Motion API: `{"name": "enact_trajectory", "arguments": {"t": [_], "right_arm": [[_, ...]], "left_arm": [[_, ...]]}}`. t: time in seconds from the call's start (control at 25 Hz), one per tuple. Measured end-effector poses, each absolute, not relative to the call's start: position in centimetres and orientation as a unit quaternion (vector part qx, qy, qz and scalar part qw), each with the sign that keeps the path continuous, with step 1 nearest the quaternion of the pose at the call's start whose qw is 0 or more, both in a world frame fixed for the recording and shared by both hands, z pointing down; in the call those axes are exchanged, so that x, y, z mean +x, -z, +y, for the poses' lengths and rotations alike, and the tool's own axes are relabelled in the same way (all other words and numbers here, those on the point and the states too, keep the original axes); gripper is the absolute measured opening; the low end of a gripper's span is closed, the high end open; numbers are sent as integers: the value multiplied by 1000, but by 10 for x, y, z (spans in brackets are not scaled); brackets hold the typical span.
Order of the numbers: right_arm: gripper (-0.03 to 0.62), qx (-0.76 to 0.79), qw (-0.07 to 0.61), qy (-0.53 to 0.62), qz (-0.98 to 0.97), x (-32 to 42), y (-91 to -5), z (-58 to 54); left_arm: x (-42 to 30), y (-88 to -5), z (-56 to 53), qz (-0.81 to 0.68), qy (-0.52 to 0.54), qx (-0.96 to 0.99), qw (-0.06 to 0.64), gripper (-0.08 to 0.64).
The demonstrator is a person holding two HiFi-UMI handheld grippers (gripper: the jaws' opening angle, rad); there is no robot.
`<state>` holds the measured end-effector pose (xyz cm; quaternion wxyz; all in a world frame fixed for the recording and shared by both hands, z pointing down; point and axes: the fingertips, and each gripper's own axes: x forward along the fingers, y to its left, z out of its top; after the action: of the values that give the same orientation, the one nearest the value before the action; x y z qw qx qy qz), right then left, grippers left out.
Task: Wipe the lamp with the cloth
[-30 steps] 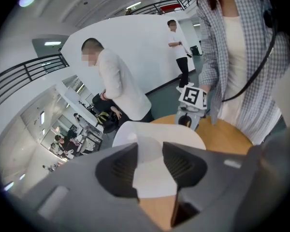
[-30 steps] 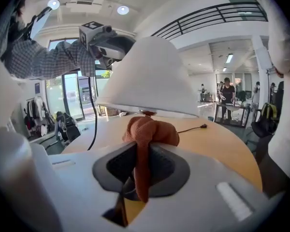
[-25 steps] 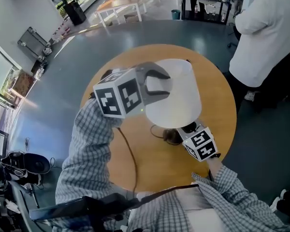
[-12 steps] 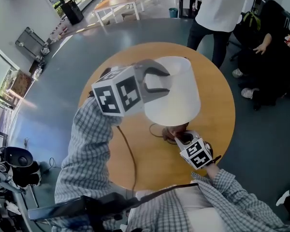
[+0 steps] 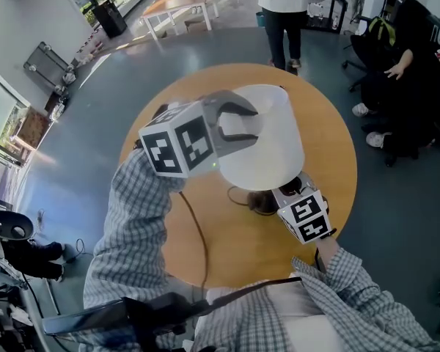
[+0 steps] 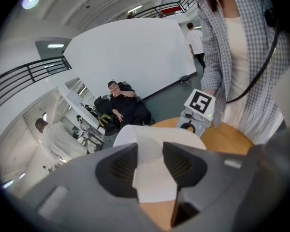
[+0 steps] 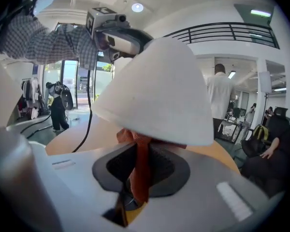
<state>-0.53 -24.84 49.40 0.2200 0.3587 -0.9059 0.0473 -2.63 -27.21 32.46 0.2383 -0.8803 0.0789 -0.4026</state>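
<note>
A lamp with a white cone shade (image 5: 268, 149) stands on the round wooden table (image 5: 235, 251). My left gripper (image 5: 249, 123) reaches in from the left and is shut on the shade's upper rim; in the left gripper view the white shade (image 6: 154, 139) fills the gap between the pads of the left gripper (image 6: 149, 161). My right gripper (image 5: 282, 194) sits low at the shade's near right edge, shut on a rust-orange cloth (image 7: 141, 163). In the right gripper view the cloth reaches up under the shade (image 7: 159, 91). The lamp's base is mostly hidden.
A dark power cord (image 5: 194, 233) runs from the lamp toward the table's near edge. A person (image 5: 282, 6) stands beyond the table, and another person (image 5: 403, 57) sits at the right. A white table (image 5: 180, 9) stands far back.
My right gripper dipped slightly toward me with the cloth, then came back up to the shade's edge. The left gripper kept still. The standing person walked from the right side to behind the table.
</note>
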Motion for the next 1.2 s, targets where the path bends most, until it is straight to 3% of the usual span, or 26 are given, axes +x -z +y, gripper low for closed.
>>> {"name": "enact_trajectory", "arguments": {"t": [0.36, 0.72, 1.2], "right_arm": [[63, 298, 346, -84, -886, -6, -583, -207], [63, 304, 313, -112, -893, 38, -546, -196], [63, 298, 387, -207, -848, 87, -602, -130]], "left_arm": [[-26, -323, -265, 81, 397, -882, 242, 160], [-17, -316, -244, 96, 403, -870, 266, 160], [22, -316, -181, 91, 382, -857, 334, 158]]}}
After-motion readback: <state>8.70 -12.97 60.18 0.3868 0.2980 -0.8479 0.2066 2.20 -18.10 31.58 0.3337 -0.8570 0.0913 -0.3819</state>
